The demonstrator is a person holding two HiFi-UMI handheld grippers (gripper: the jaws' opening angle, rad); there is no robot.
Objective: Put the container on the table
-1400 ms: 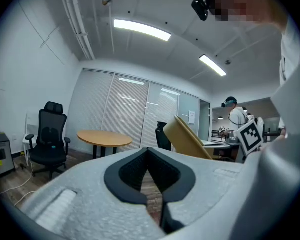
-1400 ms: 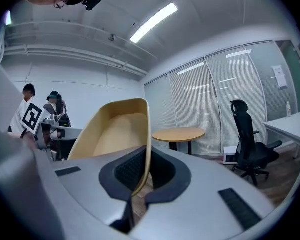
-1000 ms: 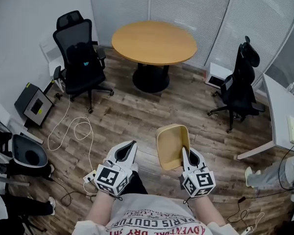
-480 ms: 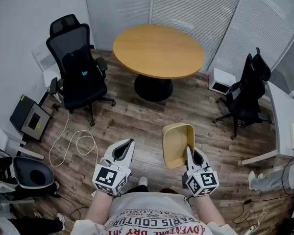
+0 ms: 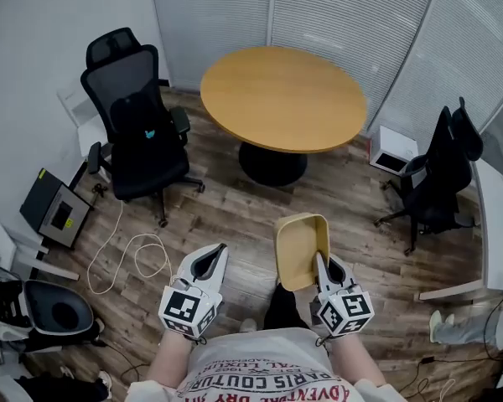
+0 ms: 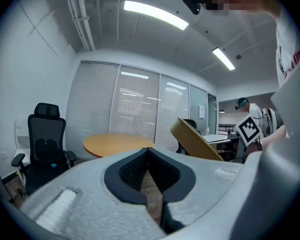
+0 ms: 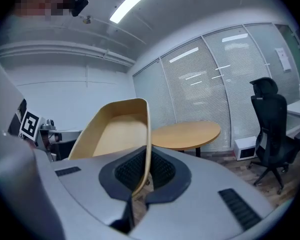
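Observation:
A tan, open-topped container hangs tilted above the wooden floor, its hollow side facing left. My right gripper is shut on its right wall; in the right gripper view the thin rim runs down between the dark pads. My left gripper is shut with nothing in it, level with the right one and well apart from the container. The round wooden table stands ahead, bare, beyond both grippers, and shows as the table in the right gripper view and the table in the left gripper view.
A black office chair stands left of the table, another chair to its right. A black box and a white cable lie on the floor at left. A white desk fills the right edge.
The view has closed in on the round table, which now sits nearer and larger. Both grippers have come forward with it. The right gripper's hold on the container is unchanged.

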